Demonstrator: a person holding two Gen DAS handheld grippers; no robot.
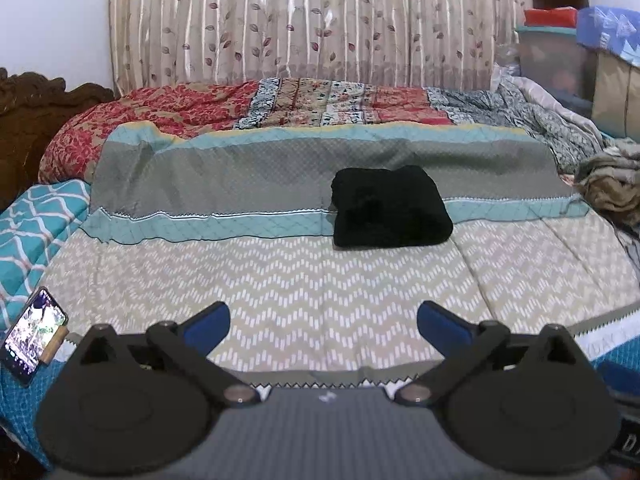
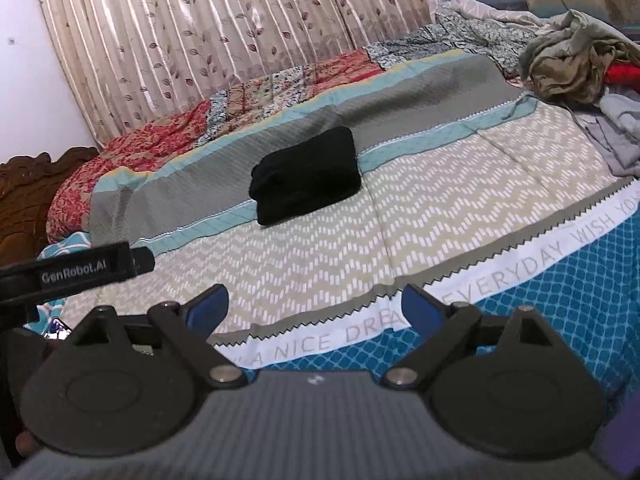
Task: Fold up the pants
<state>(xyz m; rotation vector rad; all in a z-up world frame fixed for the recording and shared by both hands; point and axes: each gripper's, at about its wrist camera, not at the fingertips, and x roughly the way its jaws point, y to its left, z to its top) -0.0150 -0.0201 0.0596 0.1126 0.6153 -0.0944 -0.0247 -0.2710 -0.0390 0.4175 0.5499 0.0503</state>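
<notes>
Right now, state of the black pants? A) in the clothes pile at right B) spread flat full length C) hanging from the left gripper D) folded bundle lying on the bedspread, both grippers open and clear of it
D: the black pants lie as a compact folded bundle on the bedspread, while the left gripper and right gripper are open, holding nothing, short of it.

Folded black pants (image 1: 390, 208) showing soft, matt, fleecy cloth. Bedspread (image 1: 320, 288) lying as quilted woven cloth, matt, printed chevrons. Curtain (image 1: 312, 20) hanging in glossy satin-like fabric, catching light along pleats. Headboard (image 1: 28, 120) showing carved dark wood. Left gripper (image 1: 323, 322), right gripper (image 2: 315, 307) wearing matt black plastic, metal pivot pins, blue pads. Phone (image 1: 34, 334) screen looking glossy.
</notes>
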